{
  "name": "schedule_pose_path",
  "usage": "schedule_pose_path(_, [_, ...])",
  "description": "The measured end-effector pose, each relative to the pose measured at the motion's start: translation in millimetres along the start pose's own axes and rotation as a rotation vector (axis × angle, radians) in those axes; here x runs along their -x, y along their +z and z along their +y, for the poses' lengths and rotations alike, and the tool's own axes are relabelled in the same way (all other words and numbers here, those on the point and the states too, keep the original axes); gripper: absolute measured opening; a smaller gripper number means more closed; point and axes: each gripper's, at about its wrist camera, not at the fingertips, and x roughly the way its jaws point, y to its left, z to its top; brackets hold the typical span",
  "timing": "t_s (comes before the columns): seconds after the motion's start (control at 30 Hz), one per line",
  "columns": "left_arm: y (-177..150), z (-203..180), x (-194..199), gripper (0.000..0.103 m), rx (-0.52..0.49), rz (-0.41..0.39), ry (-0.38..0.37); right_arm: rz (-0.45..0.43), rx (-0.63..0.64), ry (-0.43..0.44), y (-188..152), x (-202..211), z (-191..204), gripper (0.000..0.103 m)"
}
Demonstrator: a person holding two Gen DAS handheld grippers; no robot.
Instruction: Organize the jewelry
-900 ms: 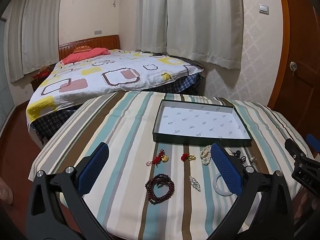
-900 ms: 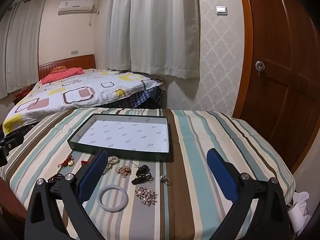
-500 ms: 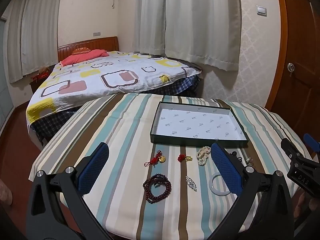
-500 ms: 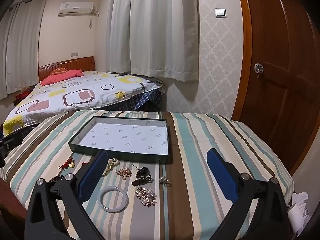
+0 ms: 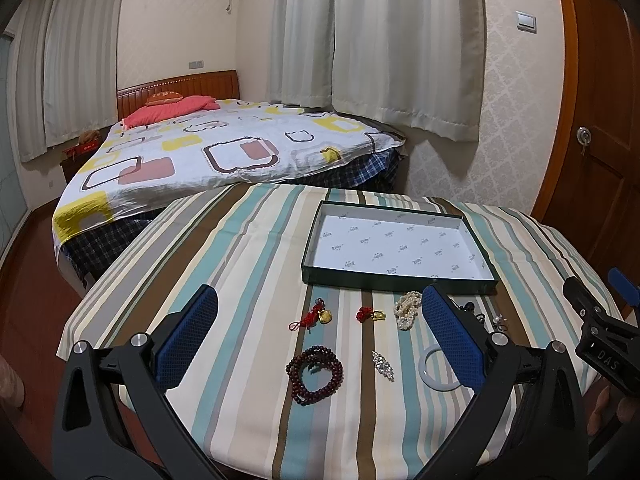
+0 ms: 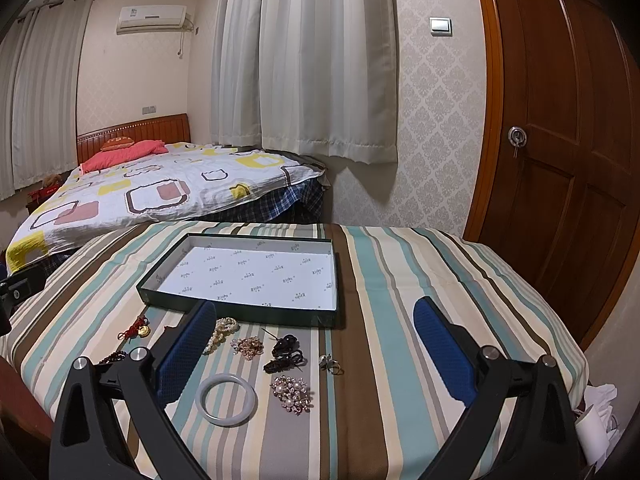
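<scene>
My left claw (image 5: 316,334) and right claw (image 6: 314,346) both hang released, blue textured pads wide apart, grasping nothing. "DAS" is moulded on the right claw's black body seen from my left. The shallow dark-green box (image 6: 240,310), lined with white logo-printed paper too small to read, sits on the striped counter (image 6: 400,320). Just before it lie a dark red bead bracelet (image 5: 315,375), pale jade bangle (image 6: 226,399), pearl strand (image 5: 407,309) and rhinestone brooch (image 6: 291,394).

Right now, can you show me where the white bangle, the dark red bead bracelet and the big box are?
white bangle (image 6: 226,400): right wrist view, on the ring's near left rim.
dark red bead bracelet (image 5: 315,374): left wrist view, on its coiled beads.
box (image 6: 240,314): right wrist view, on its dark front wall.
</scene>
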Motion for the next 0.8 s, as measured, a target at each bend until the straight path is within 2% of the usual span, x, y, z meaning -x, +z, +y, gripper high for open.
schedule_pose_path(0.8, [-0.8, 2.9, -0.8, 0.099, 0.005, 0.0, -0.001, -0.001, -0.001, -0.002, -1.7, -1.2, 0.9, 0.097])
